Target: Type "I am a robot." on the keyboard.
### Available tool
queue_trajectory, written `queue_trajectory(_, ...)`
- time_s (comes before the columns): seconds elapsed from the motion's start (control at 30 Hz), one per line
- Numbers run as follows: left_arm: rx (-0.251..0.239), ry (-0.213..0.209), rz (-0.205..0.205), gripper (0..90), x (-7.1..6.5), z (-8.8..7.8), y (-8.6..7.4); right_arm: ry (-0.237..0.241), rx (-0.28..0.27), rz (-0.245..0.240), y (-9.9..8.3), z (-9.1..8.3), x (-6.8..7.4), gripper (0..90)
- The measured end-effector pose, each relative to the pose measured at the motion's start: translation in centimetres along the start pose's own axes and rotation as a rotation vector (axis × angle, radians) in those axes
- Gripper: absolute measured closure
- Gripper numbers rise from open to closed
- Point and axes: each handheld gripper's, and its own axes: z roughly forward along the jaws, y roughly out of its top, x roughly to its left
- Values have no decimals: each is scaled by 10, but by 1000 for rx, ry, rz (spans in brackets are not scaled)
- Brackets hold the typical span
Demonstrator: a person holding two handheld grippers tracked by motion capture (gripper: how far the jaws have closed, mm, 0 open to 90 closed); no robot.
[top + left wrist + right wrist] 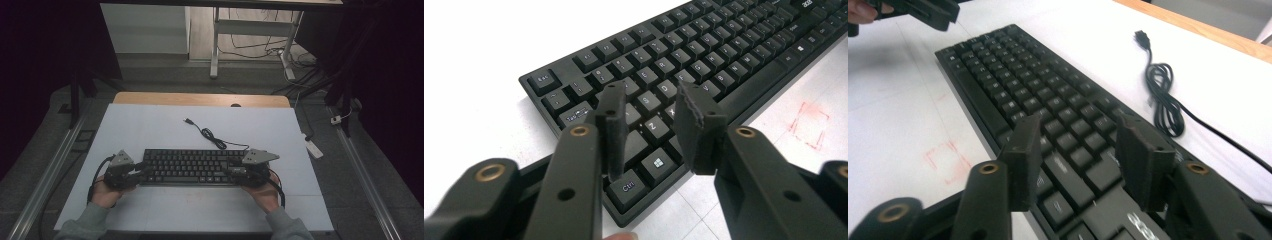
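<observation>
- Claw on the left (141, 169) sits at the 9 o'clock end of the black keyboard (192, 166), its jaws parted and gripping nothing; in the left gripper view the two pads (696, 122) hang over the Ctrl and Windows keys (657, 164) with a gap between them.
- Right claw (231, 167) is at the 3 o'clock end, released as well; its own view shows the pads (1143, 160) spread above the keys at that end, though whether they brush the key tops is hard to judge from the blur.
- Keyboard lies flat on the white bench (150, 127), a little toward 6 o'clock of its middle, long side facing the person. Its coiled cable (212, 136) trails off toward 12 o'clock, the plug (188, 121) lying loose.
- Step in hand, as I read it: both claws taking position at the two ends, ahead of a two-handed grasp.
- Next move calls for each claw to drop until one pad goes under or against the keyboard's edge, then clench evenly on both sides, so the keyboard lifts level and the cable drags free.
</observation>
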Motion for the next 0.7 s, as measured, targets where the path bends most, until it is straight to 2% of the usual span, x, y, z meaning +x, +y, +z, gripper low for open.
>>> queue_trajectory(0.17,-2,-6,1,722,1,-1,0,29,-3,-9,11,12,5,649)
queue_trajectory(0.3,-4,-12,-2,773,1,-2,0,52,16,-12,17,22,9,742)
queue_trajectory(0.47,-1,-18,1,860,2,-1,0,83,28,-13,22,31,10,894)
queue_trajectory(0.53,-2,-22,2,890,2,-2,0,84,36,-10,24,34,10,895)
queue_trajectory(0.7,2,-20,0,892,3,-1,0,91,36,-17,30,44,13,895)
